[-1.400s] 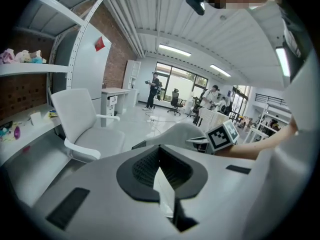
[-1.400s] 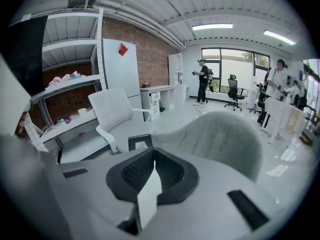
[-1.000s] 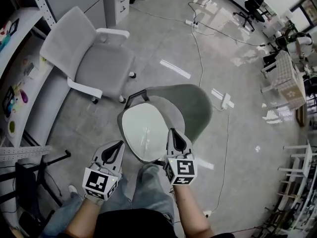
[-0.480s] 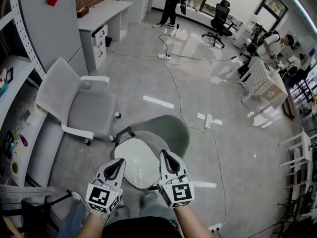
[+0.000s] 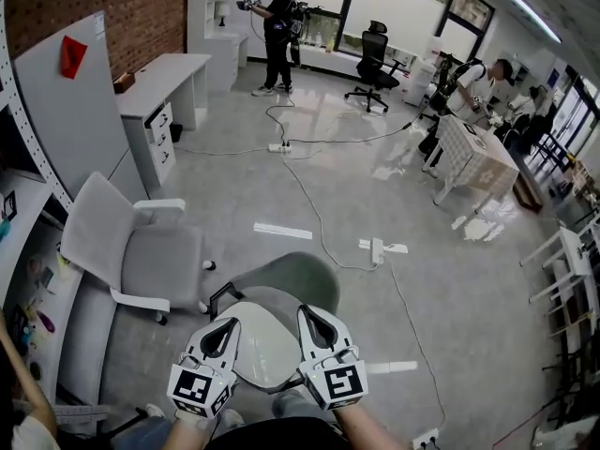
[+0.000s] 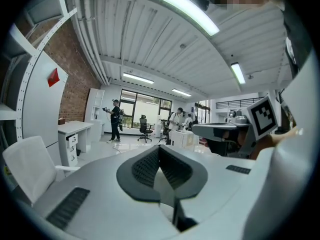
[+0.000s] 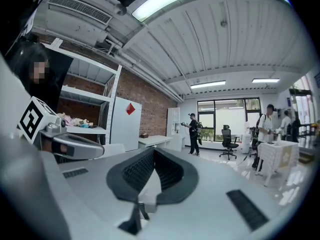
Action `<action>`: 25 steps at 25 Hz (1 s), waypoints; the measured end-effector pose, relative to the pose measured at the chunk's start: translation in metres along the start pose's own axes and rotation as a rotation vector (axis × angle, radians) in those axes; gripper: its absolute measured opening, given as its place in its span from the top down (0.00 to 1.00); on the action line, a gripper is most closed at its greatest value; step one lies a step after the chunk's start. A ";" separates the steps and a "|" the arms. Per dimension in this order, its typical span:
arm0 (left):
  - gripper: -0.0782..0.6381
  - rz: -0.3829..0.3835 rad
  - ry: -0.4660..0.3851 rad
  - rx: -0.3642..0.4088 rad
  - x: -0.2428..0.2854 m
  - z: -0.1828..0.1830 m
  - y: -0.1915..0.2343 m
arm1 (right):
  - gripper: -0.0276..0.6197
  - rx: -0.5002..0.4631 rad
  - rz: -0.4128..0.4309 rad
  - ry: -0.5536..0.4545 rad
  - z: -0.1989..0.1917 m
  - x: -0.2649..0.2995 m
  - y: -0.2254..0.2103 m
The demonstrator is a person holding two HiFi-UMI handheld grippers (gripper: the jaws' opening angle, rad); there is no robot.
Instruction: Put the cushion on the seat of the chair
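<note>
Head view: pale cushion [image 5: 261,337] lies on the seat of the green chair [image 5: 302,274], directly in front of the person. The chair's back curves round the cushion's far and right sides, and a black armrest [image 5: 225,298] shows at its far left. The cushion is oval. Its long axis runs roughly near to far, with the far end toward the chair back. It looks flat, not propped. The left gripper [image 5: 223,330] hangs at the cushion's left edge and the right gripper [image 5: 313,321] at its right edge. They flank its near half, about equally close, neither clearly nearer. Both point away to the far side over the cushion, not down at it. Touching or just above: cannot tell from this angle. In the left gripper view the two ribbed pads meet at the tips with nothing gripped, and beyond them is only open office. The right gripper view shows the same: jaws together, empty. Judgement: the cushion is already seated and placement looks done. Any correction would be a nudge along the near–far axis, with either claw equally placed for it. A grey office chair [image 5: 155,256] stands well apart at the far left.
</note>
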State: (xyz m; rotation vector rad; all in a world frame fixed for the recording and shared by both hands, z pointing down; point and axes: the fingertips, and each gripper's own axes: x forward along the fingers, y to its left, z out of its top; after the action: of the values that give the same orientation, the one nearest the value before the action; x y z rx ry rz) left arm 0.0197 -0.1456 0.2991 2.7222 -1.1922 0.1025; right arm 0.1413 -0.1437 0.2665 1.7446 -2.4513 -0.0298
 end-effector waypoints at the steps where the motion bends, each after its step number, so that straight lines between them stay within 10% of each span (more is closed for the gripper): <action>1: 0.88 -0.006 -0.003 0.002 0.002 0.003 -0.002 | 0.94 0.001 -0.008 -0.002 0.001 -0.002 -0.003; 25: 0.88 -0.133 -0.004 0.073 0.039 0.015 -0.046 | 0.95 0.029 -0.120 -0.031 0.000 -0.036 -0.042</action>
State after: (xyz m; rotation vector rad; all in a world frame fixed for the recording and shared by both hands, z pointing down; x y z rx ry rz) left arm 0.0797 -0.1460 0.2840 2.8575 -1.0236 0.1254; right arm 0.1927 -0.1237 0.2596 1.9153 -2.3766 -0.0339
